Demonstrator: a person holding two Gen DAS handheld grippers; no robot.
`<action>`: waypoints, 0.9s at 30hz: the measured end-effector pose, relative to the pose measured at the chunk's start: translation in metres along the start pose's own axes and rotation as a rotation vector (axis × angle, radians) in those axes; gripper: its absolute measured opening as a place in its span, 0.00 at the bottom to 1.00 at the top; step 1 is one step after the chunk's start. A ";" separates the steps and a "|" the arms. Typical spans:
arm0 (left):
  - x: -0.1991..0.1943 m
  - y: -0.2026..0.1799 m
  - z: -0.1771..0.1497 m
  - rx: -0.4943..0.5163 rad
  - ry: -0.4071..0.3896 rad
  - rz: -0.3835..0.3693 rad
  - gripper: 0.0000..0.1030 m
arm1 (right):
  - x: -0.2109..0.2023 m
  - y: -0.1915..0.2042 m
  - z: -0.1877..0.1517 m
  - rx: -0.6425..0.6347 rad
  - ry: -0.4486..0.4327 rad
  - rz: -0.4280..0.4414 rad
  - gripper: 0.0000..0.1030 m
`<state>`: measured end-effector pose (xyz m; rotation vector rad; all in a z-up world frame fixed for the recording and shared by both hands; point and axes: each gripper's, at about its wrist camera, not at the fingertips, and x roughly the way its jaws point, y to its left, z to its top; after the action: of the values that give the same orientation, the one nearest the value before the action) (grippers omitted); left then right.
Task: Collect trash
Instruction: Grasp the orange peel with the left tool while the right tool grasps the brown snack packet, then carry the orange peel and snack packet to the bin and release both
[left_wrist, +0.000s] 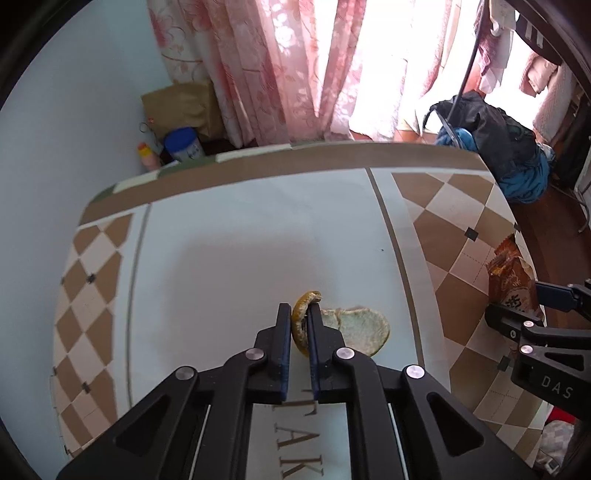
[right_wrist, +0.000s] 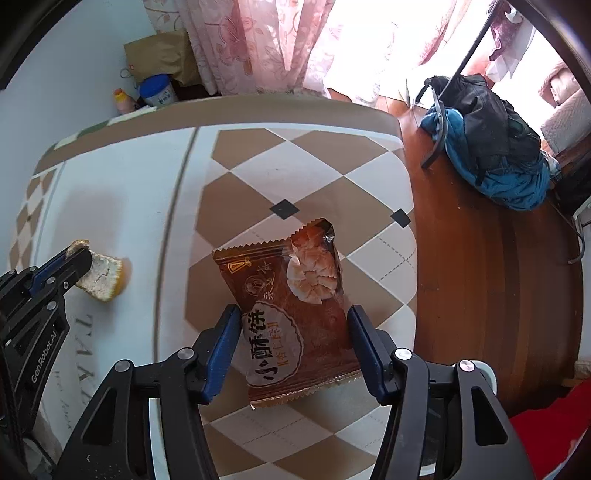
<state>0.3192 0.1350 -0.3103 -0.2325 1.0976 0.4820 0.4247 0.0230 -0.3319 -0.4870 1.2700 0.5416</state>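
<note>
Left wrist view: left gripper (left_wrist: 298, 314) fingers pinch a curled strip of orange peel (left_wrist: 301, 325) on the white centre of the table (left_wrist: 229, 240); more peel lies flat just right.

Right wrist view: right gripper (right_wrist: 291, 321) fingers spread, straddling a brown snack wrapper (right_wrist: 295, 310) lying on the checkered border near the table edge.

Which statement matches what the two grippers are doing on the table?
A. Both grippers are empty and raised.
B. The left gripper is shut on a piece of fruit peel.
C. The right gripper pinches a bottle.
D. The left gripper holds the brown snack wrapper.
B: the left gripper has its fingers closed on the edge of the orange peel, while the right gripper stands open around the snack wrapper.
</note>
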 end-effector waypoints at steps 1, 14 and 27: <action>-0.001 0.001 0.000 -0.002 -0.008 0.006 0.05 | -0.004 0.000 -0.001 0.002 -0.008 0.005 0.59; -0.117 0.004 -0.029 -0.019 -0.147 0.077 0.05 | -0.110 -0.017 -0.056 0.084 -0.176 0.107 0.59; -0.220 -0.155 -0.055 0.130 -0.227 -0.169 0.05 | -0.230 -0.171 -0.180 0.321 -0.324 0.080 0.59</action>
<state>0.2695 -0.0802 -0.1462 -0.1508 0.8746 0.2771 0.3487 -0.2468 -0.1419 -0.0743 1.0412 0.4511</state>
